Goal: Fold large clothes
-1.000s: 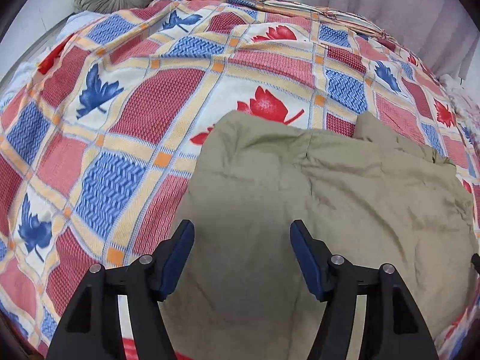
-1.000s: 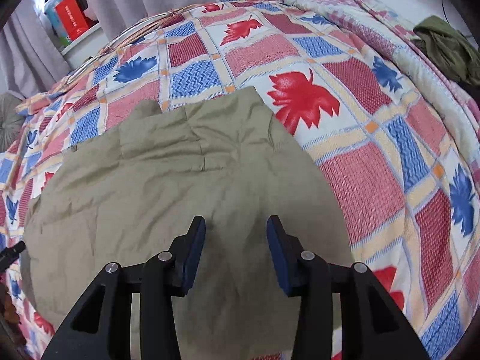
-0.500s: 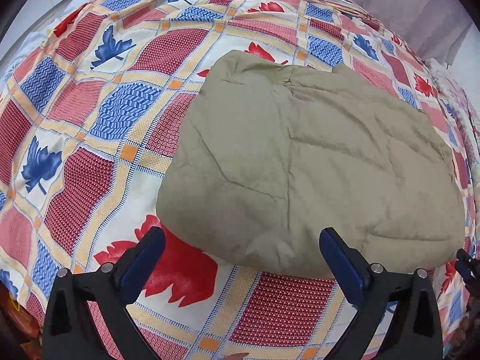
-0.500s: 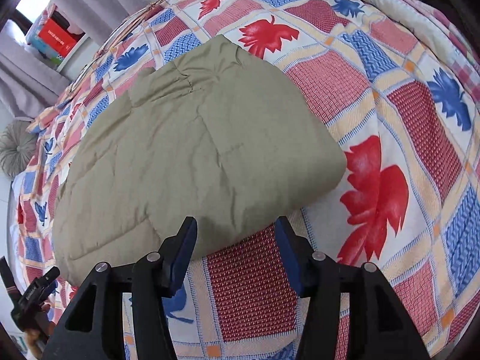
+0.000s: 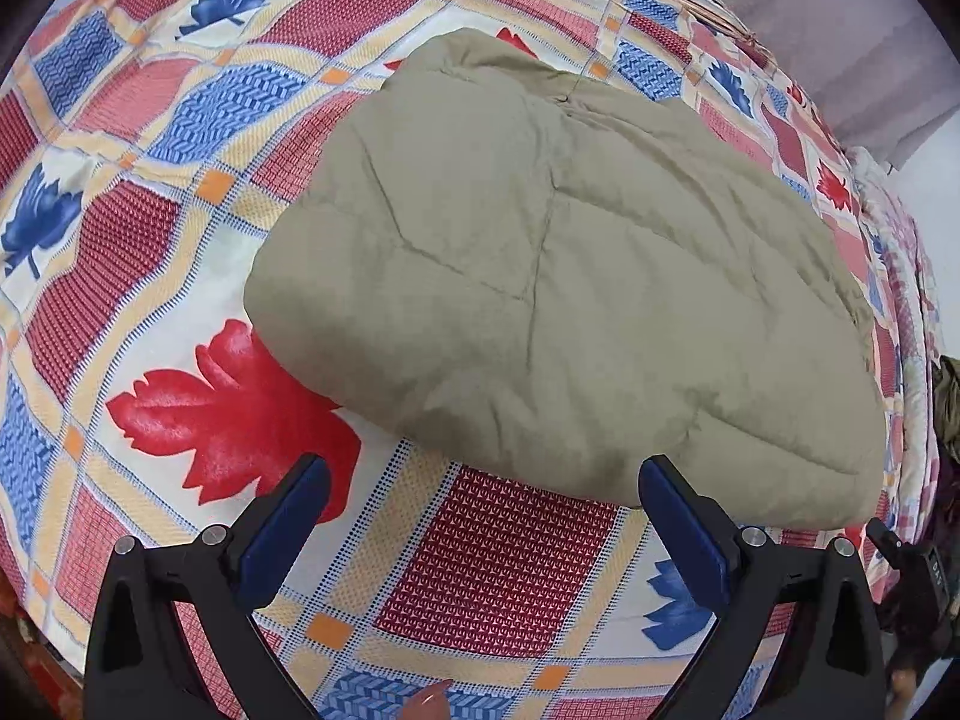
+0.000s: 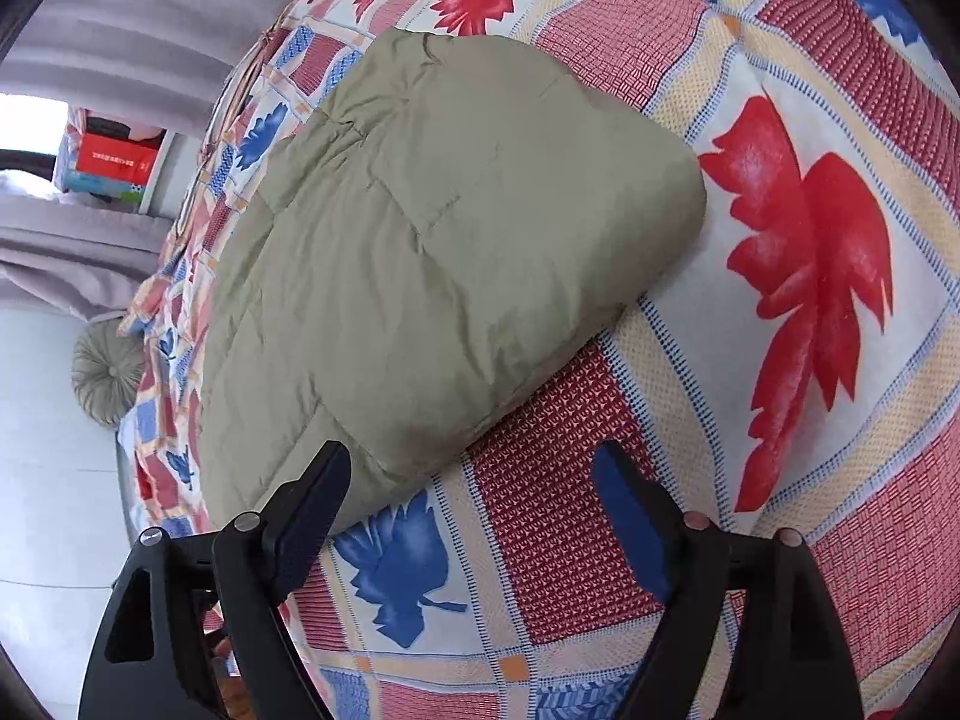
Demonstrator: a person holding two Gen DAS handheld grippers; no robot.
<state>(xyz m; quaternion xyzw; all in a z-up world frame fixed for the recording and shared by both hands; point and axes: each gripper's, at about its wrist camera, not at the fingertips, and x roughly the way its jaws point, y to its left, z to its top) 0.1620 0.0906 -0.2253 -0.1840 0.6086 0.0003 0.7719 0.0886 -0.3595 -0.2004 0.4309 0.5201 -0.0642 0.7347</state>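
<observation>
An olive-green padded garment [image 5: 564,276] lies folded into a thick, roughly rectangular bundle on the patterned bedspread [image 5: 180,120]. My left gripper [image 5: 480,516] is open just off its near edge, holding nothing. In the right wrist view the same garment [image 6: 420,252] runs from the centre toward the left. My right gripper [image 6: 474,504] is open at the bundle's near corner, its left finger [image 6: 312,504] overlapping the cloth's edge, and nothing is held. The tip of the right gripper [image 5: 900,546] shows at the far right in the left wrist view.
The bedspread [image 6: 810,252] has red and blue leaf prints in checks. A round green cushion [image 6: 105,372] sits at the bed's far end. Grey curtains [image 6: 120,18] and a shelf with a red box [image 6: 114,159] stand beyond. A dark garment [image 5: 948,396] lies at the right edge.
Both grippers have drawn back from over the garment to beyond its near edge, and their jaws have widened. The right view has rolled, tilting the bed. The garment lies still.
</observation>
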